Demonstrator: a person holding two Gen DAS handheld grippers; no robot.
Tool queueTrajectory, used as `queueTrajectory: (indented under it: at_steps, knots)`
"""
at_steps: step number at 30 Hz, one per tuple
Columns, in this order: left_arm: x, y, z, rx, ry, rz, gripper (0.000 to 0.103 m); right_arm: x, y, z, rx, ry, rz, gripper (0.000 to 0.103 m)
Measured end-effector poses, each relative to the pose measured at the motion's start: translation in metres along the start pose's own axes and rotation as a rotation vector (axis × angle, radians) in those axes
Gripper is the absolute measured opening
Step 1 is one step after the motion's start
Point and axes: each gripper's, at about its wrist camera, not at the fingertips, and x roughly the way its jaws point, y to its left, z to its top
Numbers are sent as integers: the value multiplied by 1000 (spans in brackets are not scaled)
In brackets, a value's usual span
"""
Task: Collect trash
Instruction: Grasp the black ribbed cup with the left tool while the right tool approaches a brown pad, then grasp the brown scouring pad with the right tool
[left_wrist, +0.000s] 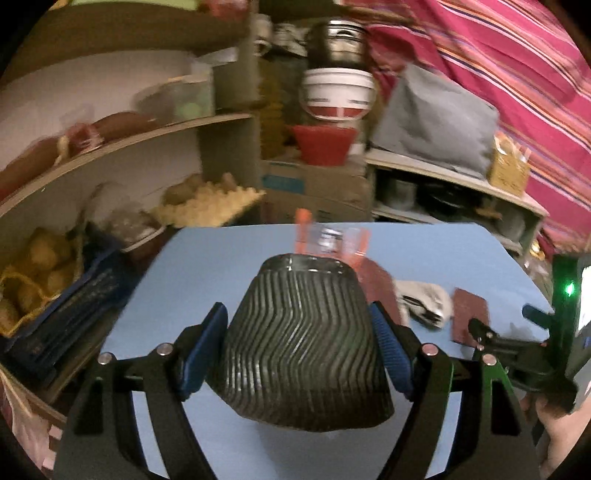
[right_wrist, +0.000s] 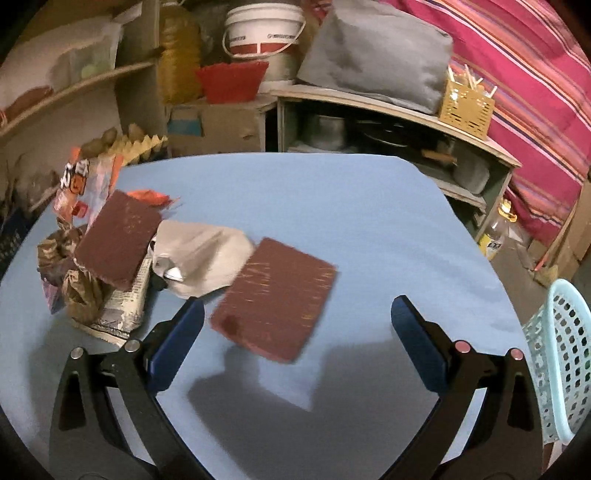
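Trash covers the left part of the blue table (right_wrist: 332, 206) I am working over. My left gripper (left_wrist: 297, 339) has its blue pads pressed on both sides of a dark ribbed container (left_wrist: 303, 354) with wavy grooves, holding it clear above the table with its open rim pointing away from me; the jaws stand fairly wide around it. Just past that rim, orange and clear plastic packaging (left_wrist: 328, 240) shows, blurred. My right gripper (right_wrist: 297, 347) has its jaws spread wide with nothing between the pads. Just beyond its left pad lies a maroon scouring pad (right_wrist: 275, 297), flat on the table. Farther left, a second maroon pad (right_wrist: 118, 238) rests tilted on a heap of crumpled brown wrappers (right_wrist: 70, 273) and printed paper (right_wrist: 122, 306), with a crumpled beige cloth (right_wrist: 201, 254) between the two pads. A pale blue perforated basket (right_wrist: 557, 354) sits at the near right edge. Behind the table are cluttered shelves (right_wrist: 406, 110), a white bucket (right_wrist: 264, 29) and a striped pink curtain (right_wrist: 528, 74).
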Motion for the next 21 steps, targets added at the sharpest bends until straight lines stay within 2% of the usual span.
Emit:
queueTrajectory:
  at_steps: [5, 13, 19, 21]
  knots:
    - [-6, 25, 5, -31, -26, 40, 77, 15, 11, 5, 11, 30, -11, 98]
    - [-12, 35, 6, -26, -66, 63, 77, 30, 7, 8, 68, 64, -6, 97]
    - [-12, 35, 6, -25, -75, 67, 77, 36, 12, 8, 53, 89, 17, 87]
    - [-14, 34, 7, -25, -81, 70, 77, 38, 13, 8, 45, 98, 25, 79]
